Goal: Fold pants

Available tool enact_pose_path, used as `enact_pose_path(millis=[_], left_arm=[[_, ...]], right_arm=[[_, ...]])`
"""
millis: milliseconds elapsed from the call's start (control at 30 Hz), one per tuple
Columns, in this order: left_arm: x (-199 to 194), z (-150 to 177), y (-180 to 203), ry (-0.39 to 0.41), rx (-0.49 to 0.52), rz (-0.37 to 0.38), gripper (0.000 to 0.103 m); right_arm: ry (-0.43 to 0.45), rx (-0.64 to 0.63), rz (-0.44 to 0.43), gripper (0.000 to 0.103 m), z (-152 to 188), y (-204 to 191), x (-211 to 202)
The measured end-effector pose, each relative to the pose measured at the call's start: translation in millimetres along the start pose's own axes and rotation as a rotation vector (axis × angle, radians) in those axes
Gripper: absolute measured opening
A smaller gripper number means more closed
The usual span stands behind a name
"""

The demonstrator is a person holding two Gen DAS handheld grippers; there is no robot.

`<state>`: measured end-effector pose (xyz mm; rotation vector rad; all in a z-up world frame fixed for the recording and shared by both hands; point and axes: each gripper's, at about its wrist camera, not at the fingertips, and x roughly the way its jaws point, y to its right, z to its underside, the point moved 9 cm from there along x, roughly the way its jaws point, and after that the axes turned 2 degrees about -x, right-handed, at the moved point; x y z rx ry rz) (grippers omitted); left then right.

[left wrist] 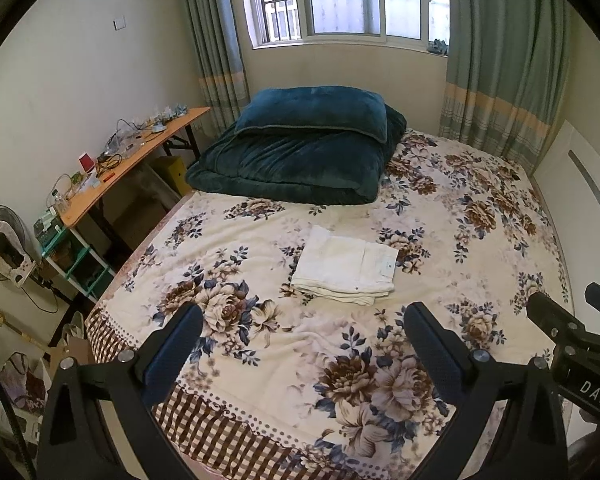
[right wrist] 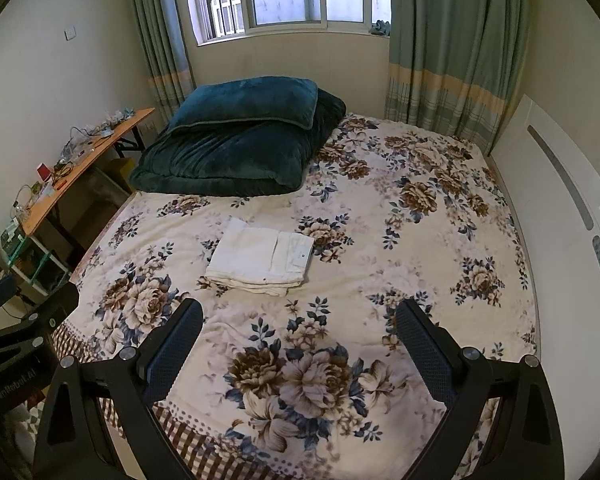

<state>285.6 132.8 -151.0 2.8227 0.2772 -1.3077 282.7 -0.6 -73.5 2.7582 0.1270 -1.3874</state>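
One pair of white pants (left wrist: 346, 266) lies folded into a compact stack mid-bed, so the folding looks finished. Near it, left tool (left wrist: 302, 334) and right tool (right wrist: 298, 330) hover released, grasping nothing, above the floral bedspread (left wrist: 440, 208).

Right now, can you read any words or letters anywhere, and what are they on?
"DAS": white letters on the right claw's black body, cut off at the picture's edge.
Faint white lettering on the left claw's black body: too blurred to read.
Small dark mark on the label of the folded white pants: too small to read.
Nothing else carries readable text.
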Motion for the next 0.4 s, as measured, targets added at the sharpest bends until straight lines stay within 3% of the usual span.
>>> enact_pose_path(millis=[400], left_arm=[[-1.5, 2.7, 1.4, 0.000, -0.001, 0.002, 0.103]], right_arm=[[-0.004, 0.007, 0.001, 0.099, 1.4, -6.8, 0.5]])
